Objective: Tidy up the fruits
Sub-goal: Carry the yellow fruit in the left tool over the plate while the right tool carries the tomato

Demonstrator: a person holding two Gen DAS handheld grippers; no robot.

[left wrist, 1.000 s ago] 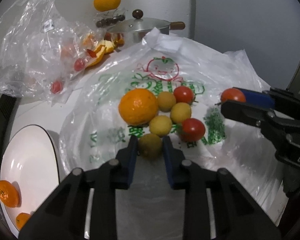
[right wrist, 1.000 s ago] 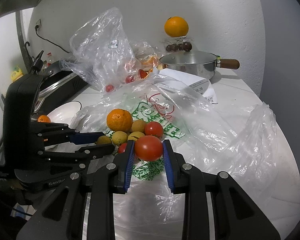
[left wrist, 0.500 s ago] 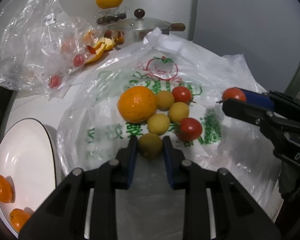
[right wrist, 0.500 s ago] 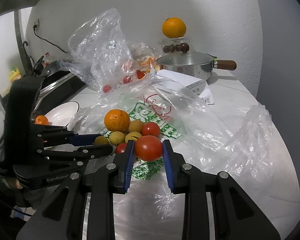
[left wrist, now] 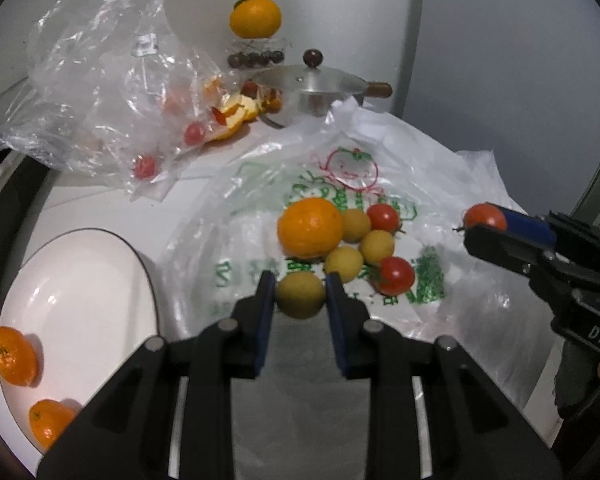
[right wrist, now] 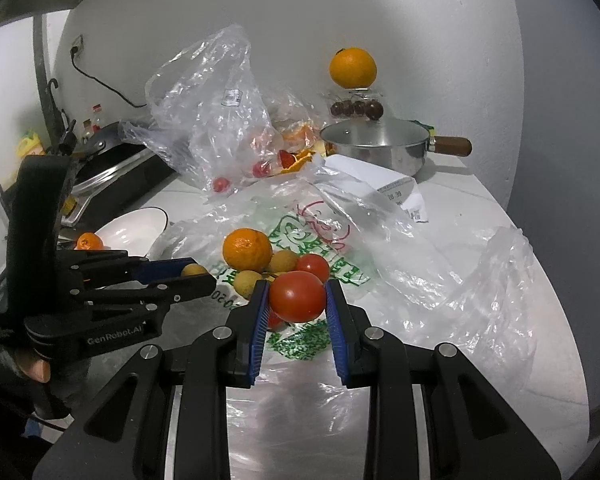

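Jaws of the left gripper pinch a small round yellow-green fruit over the printed clear plastic bag beside the white round plate, while the right gripper clamps a round red tomato above that bag's fruit pile

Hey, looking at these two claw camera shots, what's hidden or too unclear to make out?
- Left view: the white plate is cut off by the frame edge, so its fruit count is unknown.
- Right view: a tomato beneath the held tomato is mostly hidden by the right claw.
- Right view: receipt print is too small to read.
- Both views: the clear bag blurs its contents.
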